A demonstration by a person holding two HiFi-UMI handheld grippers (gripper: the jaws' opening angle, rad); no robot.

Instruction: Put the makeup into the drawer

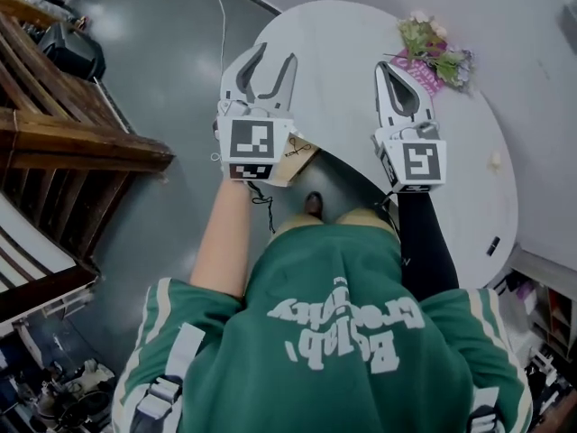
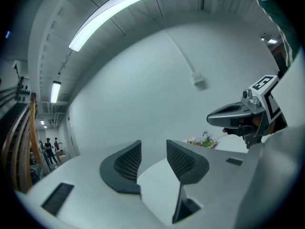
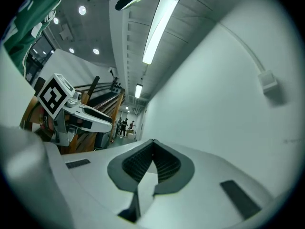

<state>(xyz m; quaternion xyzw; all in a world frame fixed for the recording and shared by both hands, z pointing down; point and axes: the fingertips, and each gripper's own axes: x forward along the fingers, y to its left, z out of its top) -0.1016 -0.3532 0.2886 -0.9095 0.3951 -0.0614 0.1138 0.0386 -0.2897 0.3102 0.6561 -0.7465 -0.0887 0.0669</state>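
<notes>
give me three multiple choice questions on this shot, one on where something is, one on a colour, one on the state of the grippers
1. Where are the flowers in the head view?
A. on the table, at its far right side
B. on a chair
C. in a basket

2. What colour is the person's top?
A. red
B. green
C. yellow

3. How do the left gripper and the right gripper stand?
A. both open
B. left open, right shut
C. both shut

Answers:
1 A: the bunch lies on the white tabletop, beyond the right gripper.
2 B: the jersey is green with white lettering.
3 B: each gripper's own view shows it, with a clear empty gap on the left and pads meeting on nothing on the right.
</notes>
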